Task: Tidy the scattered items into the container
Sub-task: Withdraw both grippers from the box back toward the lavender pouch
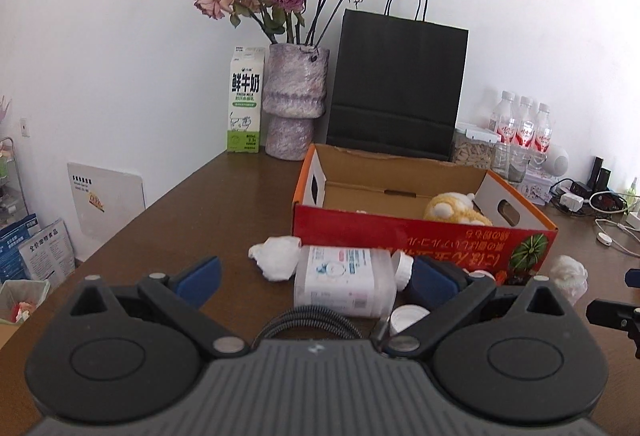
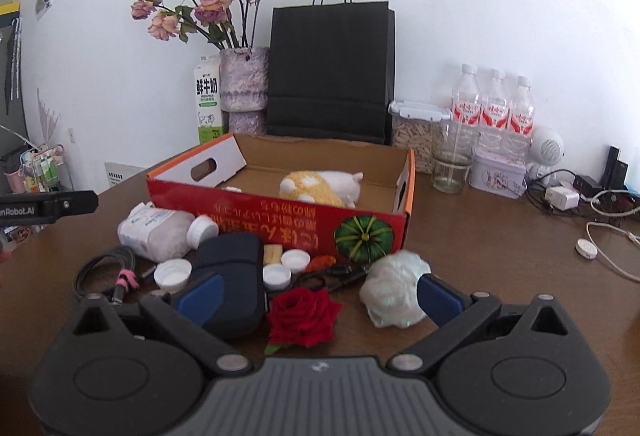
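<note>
Both tools spread wide over the clutter in front of the box.
Left tool brackets the lying bottle — light, slick plastic, best pinched mid-body; right tool frames the rose — soft, crushable.

Table: your dark brown wooden table looks smooth, faintly glossy.
Box: the red printed cardboard box is glossy outside (raw matt brown inside).
Toy: the yellow-and-white plush toy looks soft, fuzzy.
Bottle: the translucent plastic bottle looks smooth.
Bag: the black paper bag is matt.
</note>
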{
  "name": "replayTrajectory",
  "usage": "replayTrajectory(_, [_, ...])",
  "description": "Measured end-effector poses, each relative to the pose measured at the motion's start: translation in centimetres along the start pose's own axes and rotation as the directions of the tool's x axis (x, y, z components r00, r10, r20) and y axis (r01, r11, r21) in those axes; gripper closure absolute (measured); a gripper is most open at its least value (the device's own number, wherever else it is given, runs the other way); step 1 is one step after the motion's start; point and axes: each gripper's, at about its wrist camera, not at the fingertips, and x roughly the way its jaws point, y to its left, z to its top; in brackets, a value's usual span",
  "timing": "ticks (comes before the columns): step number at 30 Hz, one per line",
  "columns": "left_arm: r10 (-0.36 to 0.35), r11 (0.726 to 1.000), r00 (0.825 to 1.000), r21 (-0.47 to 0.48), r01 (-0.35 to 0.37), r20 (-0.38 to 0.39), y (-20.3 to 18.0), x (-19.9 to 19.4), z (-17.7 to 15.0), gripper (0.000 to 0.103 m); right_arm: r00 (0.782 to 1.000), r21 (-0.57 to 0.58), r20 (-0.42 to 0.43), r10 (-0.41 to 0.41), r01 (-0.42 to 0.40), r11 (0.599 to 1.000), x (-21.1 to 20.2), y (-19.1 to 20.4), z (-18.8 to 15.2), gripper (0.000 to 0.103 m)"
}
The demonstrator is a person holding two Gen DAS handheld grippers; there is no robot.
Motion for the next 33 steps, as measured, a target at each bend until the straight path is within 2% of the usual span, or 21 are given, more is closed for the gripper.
replayTrajectory(4, [0.004, 1.0, 0.999, 0.004, -0.004, -0.041, 0.1, -0.8, -0.9, 0.0, 0.998, -0.012, -0.053, -0.017, 0.016, 1.0, -0.6, 0.6, -2.1, 0.0])
replayTrajectory(13, [-0.014, 0.999, 0.998, 0.044, 0.017, -0.066, -1.0, -4.1, -3.0, 0.0, 0.996, 0.001, -0.077, 0.039, -0.039, 0.999, -3.2, 2.2, -4.4, 0.0])
replayTrajectory(17, [-0.037, 0.997, 0.994, 0.058, 0.043, -0.105, -1.5, -4.6, -4.2, 0.0, 0.994, -0.005, -0.095, 0.058, -0.058, 0.998, -3.8, 3.1, -5.3, 0.0])
replayTrajectory(27, [-0.109, 0.981, 0.974, 0.134, 0.138, -0.2, -4.4, -3.6, -6.5, 0.0, 0.986, -0.018, -0.152, 0.062, -0.065, 0.998, -3.4, 4.1, -6.7, 0.0])
replayTrajectory(33, [-0.085, 0.98, 0.97, 0.157, 0.123, -0.227, -5.2, -2.1, -7.1, 0.0, 0.984, -0.007, -0.172, 0.048, -0.05, 0.999, -3.0, 3.5, -7.0, 0.0])
